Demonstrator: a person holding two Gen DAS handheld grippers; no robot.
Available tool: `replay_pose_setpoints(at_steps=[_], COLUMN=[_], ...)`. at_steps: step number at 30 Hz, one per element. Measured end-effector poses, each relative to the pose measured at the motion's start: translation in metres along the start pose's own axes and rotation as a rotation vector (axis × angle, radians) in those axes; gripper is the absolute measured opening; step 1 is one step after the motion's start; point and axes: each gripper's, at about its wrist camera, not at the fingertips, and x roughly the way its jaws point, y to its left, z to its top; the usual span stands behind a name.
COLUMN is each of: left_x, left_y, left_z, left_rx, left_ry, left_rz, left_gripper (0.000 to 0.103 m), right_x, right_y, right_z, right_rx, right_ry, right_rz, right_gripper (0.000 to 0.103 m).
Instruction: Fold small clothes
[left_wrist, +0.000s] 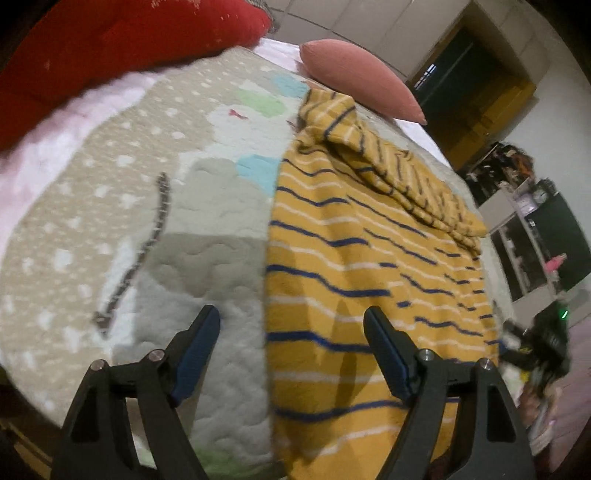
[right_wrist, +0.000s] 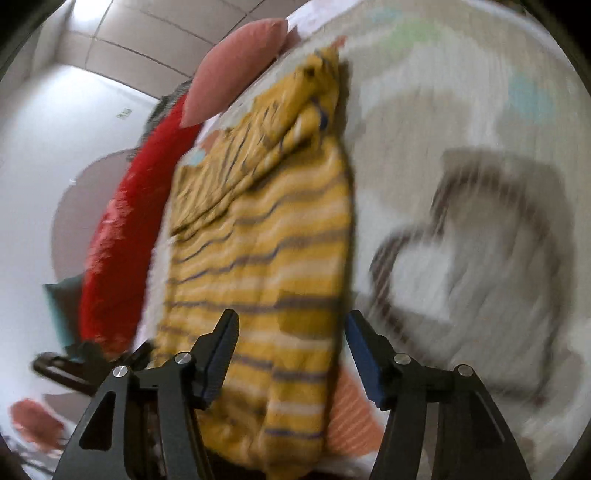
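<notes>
We count one striped garment (left_wrist: 351, 266), one quilt (left_wrist: 207, 229), one pink pillow (left_wrist: 362, 79), one red cushion (left_wrist: 122, 44), and two grippers, left (left_wrist: 291, 317) and right (right_wrist: 291, 321).

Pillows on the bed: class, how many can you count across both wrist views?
2. A big red fabric pillow lies at the bed's head; a smaller pink fabric pillow lies beyond the yellow striped garment. More may be hidden outside the frames.

Dim indoor light, motion blur, fisheye vignetting
</notes>
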Motion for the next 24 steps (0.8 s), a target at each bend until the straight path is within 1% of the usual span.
replay_pose_setpoints(at_steps=[2, 4, 5, 6, 8, 9, 13, 16, 17, 18, 19, 20, 21, 22, 23, 24], left_x=[0.001, 0.001, 0.002, 0.002, 0.002, 0.001, -0.001, -0.001, 0.0, 0.001, 0.001, 0.002, 0.001, 0.002, 0.0, -0.003], left_y=[-0.006, -0.015, -0.019, -0.025, -0.033, -0.035, -0.036, -0.038, -0.038, -0.037, -0.038, -0.038, -0.038, -0.036, -0.033, -0.031], left_z=[-0.003, -0.012, -0.016, -0.024, -0.034, -0.039, -0.05, -0.055, -0.055, -0.054, -0.054, -0.051, -0.05, -0.048, -0.046, -0.046], left_rx=[0.005, 0.018, 0.028, 0.049, 0.084, 0.088, 0.062, 0.065, 0.064, 0.057, 0.049, 0.042, 0.037, 0.026, 0.002, -0.017], left_ry=[0.005, 0.027, 0.036, 0.036, 0.021, 0.016, 0.02, 0.022, 0.021, 0.024, 0.031, 0.033, 0.038, 0.056, 0.06, 0.058], left_rz=[-0.049, -0.136, -0.158, -0.163, -0.14, -0.142, -0.193, -0.2, -0.197, -0.193, -0.179, -0.149, -0.107, -0.093, -0.096, -0.084], left_gripper=[0.078, 0.078, 0.077, 0.077, 0.077, 0.077, 0.077, 0.077, 0.077, 0.077, 0.073, 0.048, 0.032, 0.009, 0.008, 0.008], right_x=[0.007, 0.011, 0.014, 0.016, 0.02, 0.022, 0.034, 0.051, 0.058, 0.061, 0.064, 0.066, 0.067, 0.066, 0.064, 0.059], right_y=[0.0, 0.004, 0.006, 0.006, 0.007, 0.007, 0.003, 0.003, 0.006, 0.008, 0.011, 0.014, 0.016, 0.017, 0.018, 0.02], right_z=[-0.016, -0.029, -0.035, -0.04, -0.051, -0.058, -0.086, -0.111, -0.118, -0.123, -0.126, -0.129, -0.129, -0.127, -0.125, -0.122], right_rx=[0.006, 0.005, 0.009, 0.013, 0.021, 0.028, 0.063, 0.08, 0.077, 0.068, 0.058, 0.049, 0.044, 0.043, 0.044, 0.04], right_ry=[-0.008, -0.014, -0.006, -0.001, 0.005, 0.008, 0.051, 0.095, 0.108, 0.109, 0.106, 0.097, 0.085, 0.074, 0.059, 0.039], right_rz=[0.058, 0.115, 0.164, 0.189, 0.23, 0.251, 0.331, 0.353, 0.344, 0.327, 0.305, 0.27, 0.238, 0.223, 0.213, 0.208], right_gripper=[0.065, 0.065, 0.065, 0.065, 0.065, 0.065, 0.065, 0.065, 0.064, 0.062, 0.054, 0.047, 0.029, 0.014, 0.013, 0.011])
